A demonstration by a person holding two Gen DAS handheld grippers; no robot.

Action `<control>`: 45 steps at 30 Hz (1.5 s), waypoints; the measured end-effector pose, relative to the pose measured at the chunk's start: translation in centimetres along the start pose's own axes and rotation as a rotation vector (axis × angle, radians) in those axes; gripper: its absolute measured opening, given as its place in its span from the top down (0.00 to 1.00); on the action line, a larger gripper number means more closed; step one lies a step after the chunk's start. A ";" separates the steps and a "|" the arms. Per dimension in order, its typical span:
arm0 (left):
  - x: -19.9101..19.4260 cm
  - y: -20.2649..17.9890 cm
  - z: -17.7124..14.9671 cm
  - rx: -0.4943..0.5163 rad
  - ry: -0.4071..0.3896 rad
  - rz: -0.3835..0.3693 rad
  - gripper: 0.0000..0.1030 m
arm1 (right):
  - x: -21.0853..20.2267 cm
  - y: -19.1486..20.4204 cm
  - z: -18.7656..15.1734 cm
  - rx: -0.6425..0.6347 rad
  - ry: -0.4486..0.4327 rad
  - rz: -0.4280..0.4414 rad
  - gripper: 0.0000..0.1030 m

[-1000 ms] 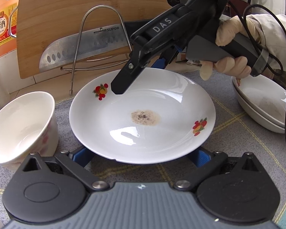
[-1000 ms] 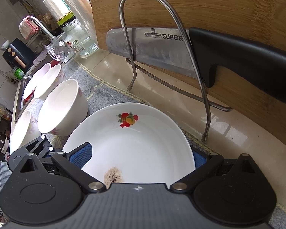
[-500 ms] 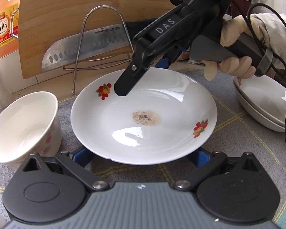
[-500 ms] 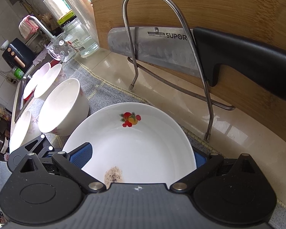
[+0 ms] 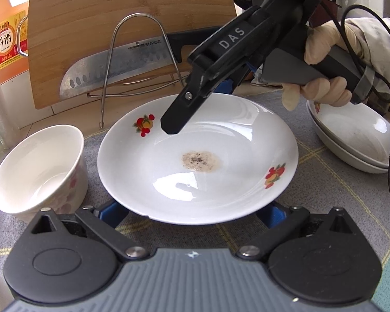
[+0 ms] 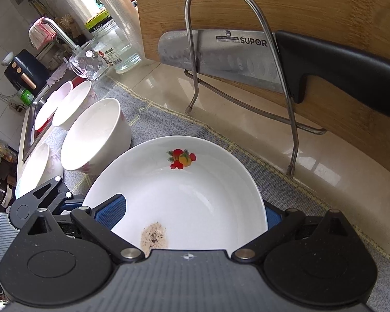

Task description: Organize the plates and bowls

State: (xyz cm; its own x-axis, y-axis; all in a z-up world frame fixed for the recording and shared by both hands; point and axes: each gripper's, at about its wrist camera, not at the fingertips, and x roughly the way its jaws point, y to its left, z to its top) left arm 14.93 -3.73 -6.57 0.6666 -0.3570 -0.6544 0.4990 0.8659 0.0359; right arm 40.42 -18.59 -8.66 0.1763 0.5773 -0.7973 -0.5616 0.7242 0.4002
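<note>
A white plate (image 5: 195,182) with fruit prints and a brown stain in its middle lies on a grey cloth. My left gripper (image 5: 192,213) is open, and both blue pads sit under the plate's near rim. My right gripper (image 5: 197,109), held by a gloved hand (image 5: 322,91), is open and straddles the far rim, one finger above the plate and one below. In the right wrist view the plate (image 6: 195,195) fills the gap of the right gripper (image 6: 192,213). A white bowl (image 5: 39,171) stands upright just left of the plate.
Behind the plate a wire rack (image 5: 106,78) holds a cleaver (image 5: 117,70) against a wooden cutting board (image 5: 117,5). Stacked plates (image 5: 351,140) lie at the right. Several more bowls (image 6: 70,104) stand toward the sink (image 6: 31,119). A glass jar (image 6: 111,49) and a cooking-wine bottle (image 5: 5,39) stand at the back.
Both cameras have drifted a little, so the rack and bowl sit slightly further right in view. The plate stays between both pairs of fingers, which remain apart.
</note>
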 end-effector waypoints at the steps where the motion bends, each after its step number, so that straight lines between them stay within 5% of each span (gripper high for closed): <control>1: 0.1 0.1 0.2 0.001 0.000 0.000 0.01 | -0.1 0.1 -0.1 -0.002 -0.001 0.000 0.00; 32: -5.6 -2.0 1.0 0.044 0.000 -0.030 0.01 | -6.1 6.1 -5.8 0.011 -0.071 -0.013 0.00; 45: -4.5 -2.1 1.5 0.097 0.014 -0.072 0.01 | -8.2 7.6 -9.9 0.067 -0.085 -0.038 0.00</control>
State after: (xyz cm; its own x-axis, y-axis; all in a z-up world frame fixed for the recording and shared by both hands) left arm 11.68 -4.47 -2.54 0.6197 -0.4113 -0.6684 0.5968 0.8001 0.0611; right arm 26.72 -21.56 -3.60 0.2661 0.5772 -0.7720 -0.4989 0.7677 0.4021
